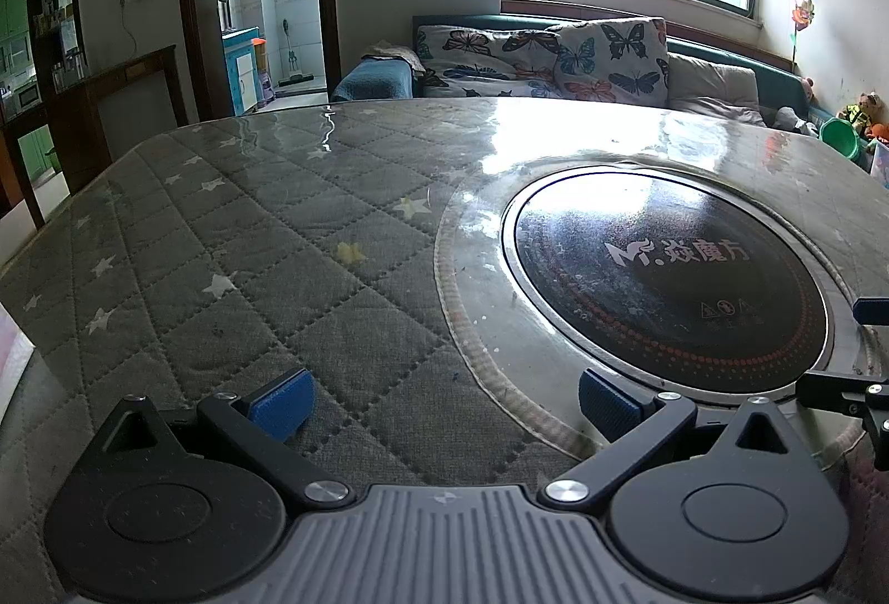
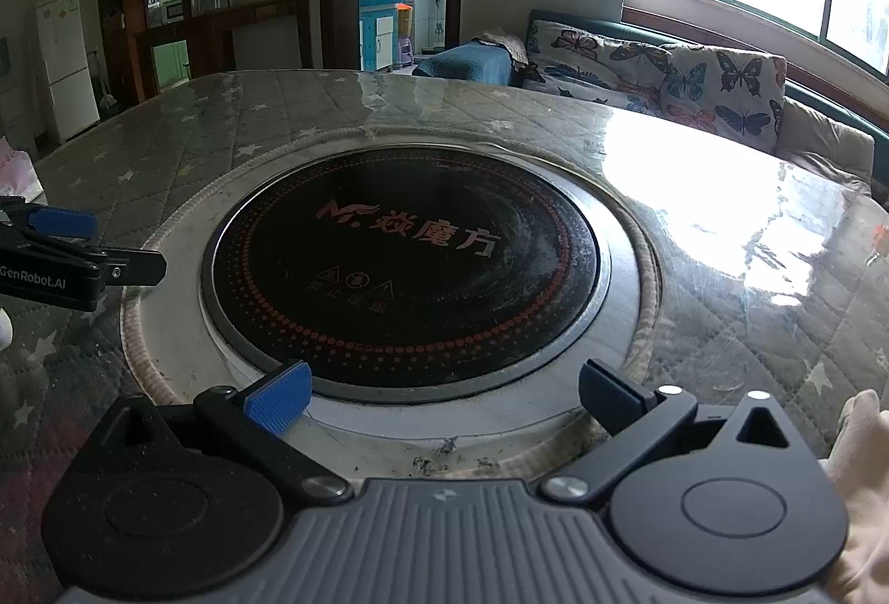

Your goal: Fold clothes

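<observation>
The table (image 1: 233,237) is covered with a grey quilted star-print cloth under a glossy clear sheet, and a round black cooktop (image 2: 405,265) sits sunk in its middle inside a pale ring. The far edge of the table curves in front of a sofa with butterfly cushions (image 1: 605,54); to the left the edge drops toward a dark wooden cabinet (image 1: 111,104) and an open doorway. The quilted surface ahead of both tools lies flat and bare.

The left gripper (image 1: 444,407) hovers low over the quilt just left of the cooktop ring, its 2 blue-padded fingers (image 1: 283,407) spread wide with nothing between them. The right gripper (image 2: 444,404) sits at the near rim of the cooktop, its fingers (image 2: 278,404) equally wide apart and holding nothing.

A cream-coloured bit of fabric (image 2: 858,443), possibly the garment, shows at the right gripper's lower right, beside its body and outside the fingers; too little is visible to be sure.
</observation>
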